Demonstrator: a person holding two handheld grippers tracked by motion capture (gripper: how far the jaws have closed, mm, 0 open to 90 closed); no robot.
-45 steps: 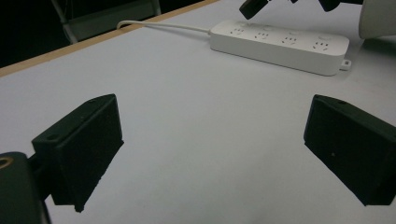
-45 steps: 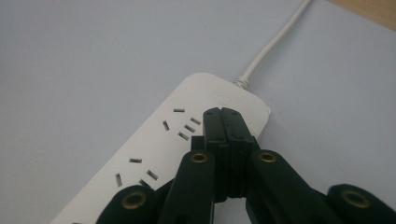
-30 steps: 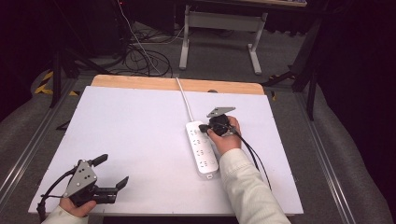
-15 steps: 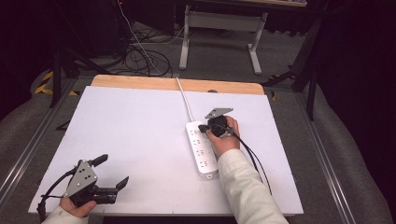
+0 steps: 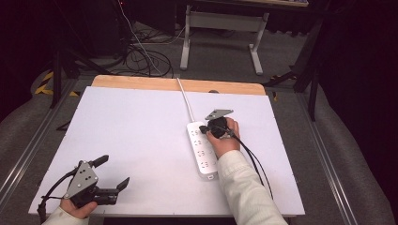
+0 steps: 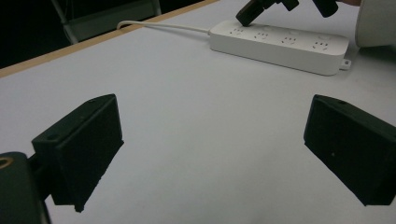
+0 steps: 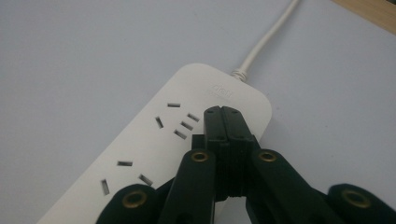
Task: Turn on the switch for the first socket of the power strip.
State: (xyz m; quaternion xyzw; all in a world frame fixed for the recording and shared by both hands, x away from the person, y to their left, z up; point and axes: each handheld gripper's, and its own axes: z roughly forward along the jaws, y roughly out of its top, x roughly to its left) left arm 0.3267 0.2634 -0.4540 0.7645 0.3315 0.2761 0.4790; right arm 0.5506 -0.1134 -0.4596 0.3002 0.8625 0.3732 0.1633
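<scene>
A white power strip (image 5: 202, 150) lies on the right half of the white tabletop (image 5: 131, 131), its white cord (image 5: 184, 101) running off the far edge. My right gripper (image 5: 204, 128) is shut, its jaws pressed together with nothing seen between them. Its tips rest on the strip's cord-end socket (image 7: 180, 123). The right gripper view looks down on the right gripper (image 7: 223, 112) and the strip (image 7: 140, 154). My left gripper (image 5: 112, 171) stands open near the front left corner, far from the strip. Between the jaws of the left gripper (image 6: 212, 140) is bare table, with the strip (image 6: 280, 42) beyond.
A wooden strip (image 5: 141, 83) borders the table's far edge. Behind it on the floor lie dark cables (image 5: 141, 51) and a grey metal stand (image 5: 220, 28). Rails run along both table sides. A black cable (image 5: 253, 161) trails from the right gripper beside the sleeve.
</scene>
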